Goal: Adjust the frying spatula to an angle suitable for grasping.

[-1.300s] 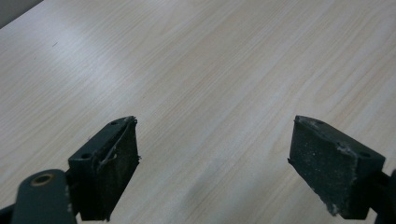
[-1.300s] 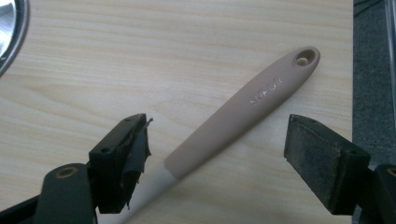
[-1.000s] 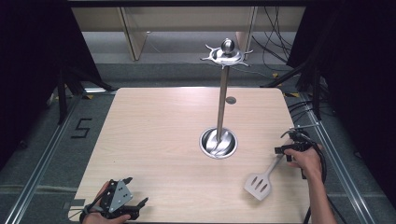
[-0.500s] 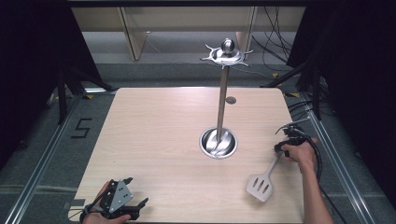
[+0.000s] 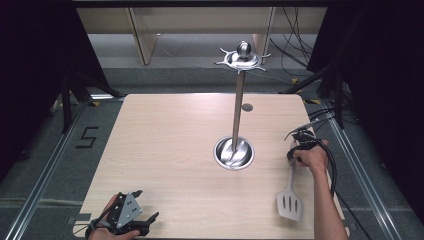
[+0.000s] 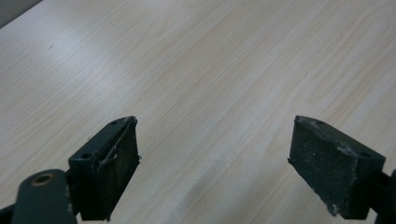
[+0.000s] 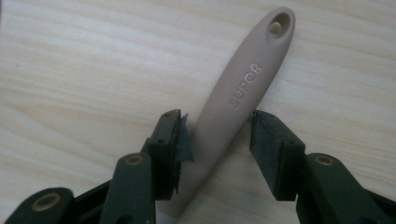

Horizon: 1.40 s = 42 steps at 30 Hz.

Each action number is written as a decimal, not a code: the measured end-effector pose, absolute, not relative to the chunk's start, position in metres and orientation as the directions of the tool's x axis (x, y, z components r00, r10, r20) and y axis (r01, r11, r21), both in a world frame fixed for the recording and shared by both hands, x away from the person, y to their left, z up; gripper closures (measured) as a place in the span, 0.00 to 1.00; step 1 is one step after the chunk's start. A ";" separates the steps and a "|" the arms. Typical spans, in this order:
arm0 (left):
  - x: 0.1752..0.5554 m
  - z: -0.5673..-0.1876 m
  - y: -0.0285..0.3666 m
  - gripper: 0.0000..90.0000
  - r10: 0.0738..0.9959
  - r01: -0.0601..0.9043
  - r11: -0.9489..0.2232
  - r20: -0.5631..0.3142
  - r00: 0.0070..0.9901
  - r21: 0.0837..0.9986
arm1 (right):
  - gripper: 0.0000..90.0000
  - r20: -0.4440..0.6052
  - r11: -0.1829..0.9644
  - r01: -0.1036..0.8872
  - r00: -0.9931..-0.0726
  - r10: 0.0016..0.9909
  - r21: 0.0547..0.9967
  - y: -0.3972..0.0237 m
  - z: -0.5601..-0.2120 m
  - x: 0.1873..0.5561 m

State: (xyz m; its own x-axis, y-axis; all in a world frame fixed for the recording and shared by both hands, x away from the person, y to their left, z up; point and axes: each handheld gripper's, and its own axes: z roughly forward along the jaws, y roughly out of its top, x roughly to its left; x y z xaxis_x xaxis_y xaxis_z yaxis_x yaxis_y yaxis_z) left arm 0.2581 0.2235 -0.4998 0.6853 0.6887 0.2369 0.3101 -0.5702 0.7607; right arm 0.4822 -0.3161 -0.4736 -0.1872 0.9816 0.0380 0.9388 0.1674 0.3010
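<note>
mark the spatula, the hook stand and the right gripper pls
spatula [image 7: 243,93]: right gripper view, middle of its beige handle, by the raised lettering.
hook stand [image 5: 238,107]: high view, midway up its steel pole.
right gripper [image 7: 217,140]: right gripper view, midway between its jaws, which have just been closing around the handle.

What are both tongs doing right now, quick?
Left tongs: open, empty, over bare table.
Right tongs: just been closing around the spatula handle, pads not quite pressing yet.

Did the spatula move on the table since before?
Yes. The spatula has swung: its slotted head slid toward the table's near edge, away from the stand's round base.
</note>
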 end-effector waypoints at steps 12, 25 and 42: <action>0.259 -0.500 0.223 0.17 0.682 0.306 -0.579 0.244 0.689 0.756 | 0.70 -0.016 0.355 0.909 -0.360 0.933 0.218 -0.297 -0.470 0.484; 0.258 -0.500 0.223 0.17 0.679 0.312 -0.582 0.238 0.694 0.751 | 0.71 0.042 0.244 0.944 -0.259 0.965 0.222 -0.298 -0.471 0.493; 0.258 -0.500 0.223 0.17 0.688 0.309 -0.571 0.238 0.686 0.761 | 0.77 0.005 0.333 0.909 -0.346 0.938 0.250 -0.270 -0.458 0.493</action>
State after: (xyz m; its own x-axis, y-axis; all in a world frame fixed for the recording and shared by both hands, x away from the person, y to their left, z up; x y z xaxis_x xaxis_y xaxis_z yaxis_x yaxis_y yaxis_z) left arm 0.2584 0.2234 -0.4997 0.6860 0.6877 0.2377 0.3086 -0.5708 0.7609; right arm 0.4927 -0.2702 -0.4576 -0.3455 0.9384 0.0052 0.9091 0.3334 0.2497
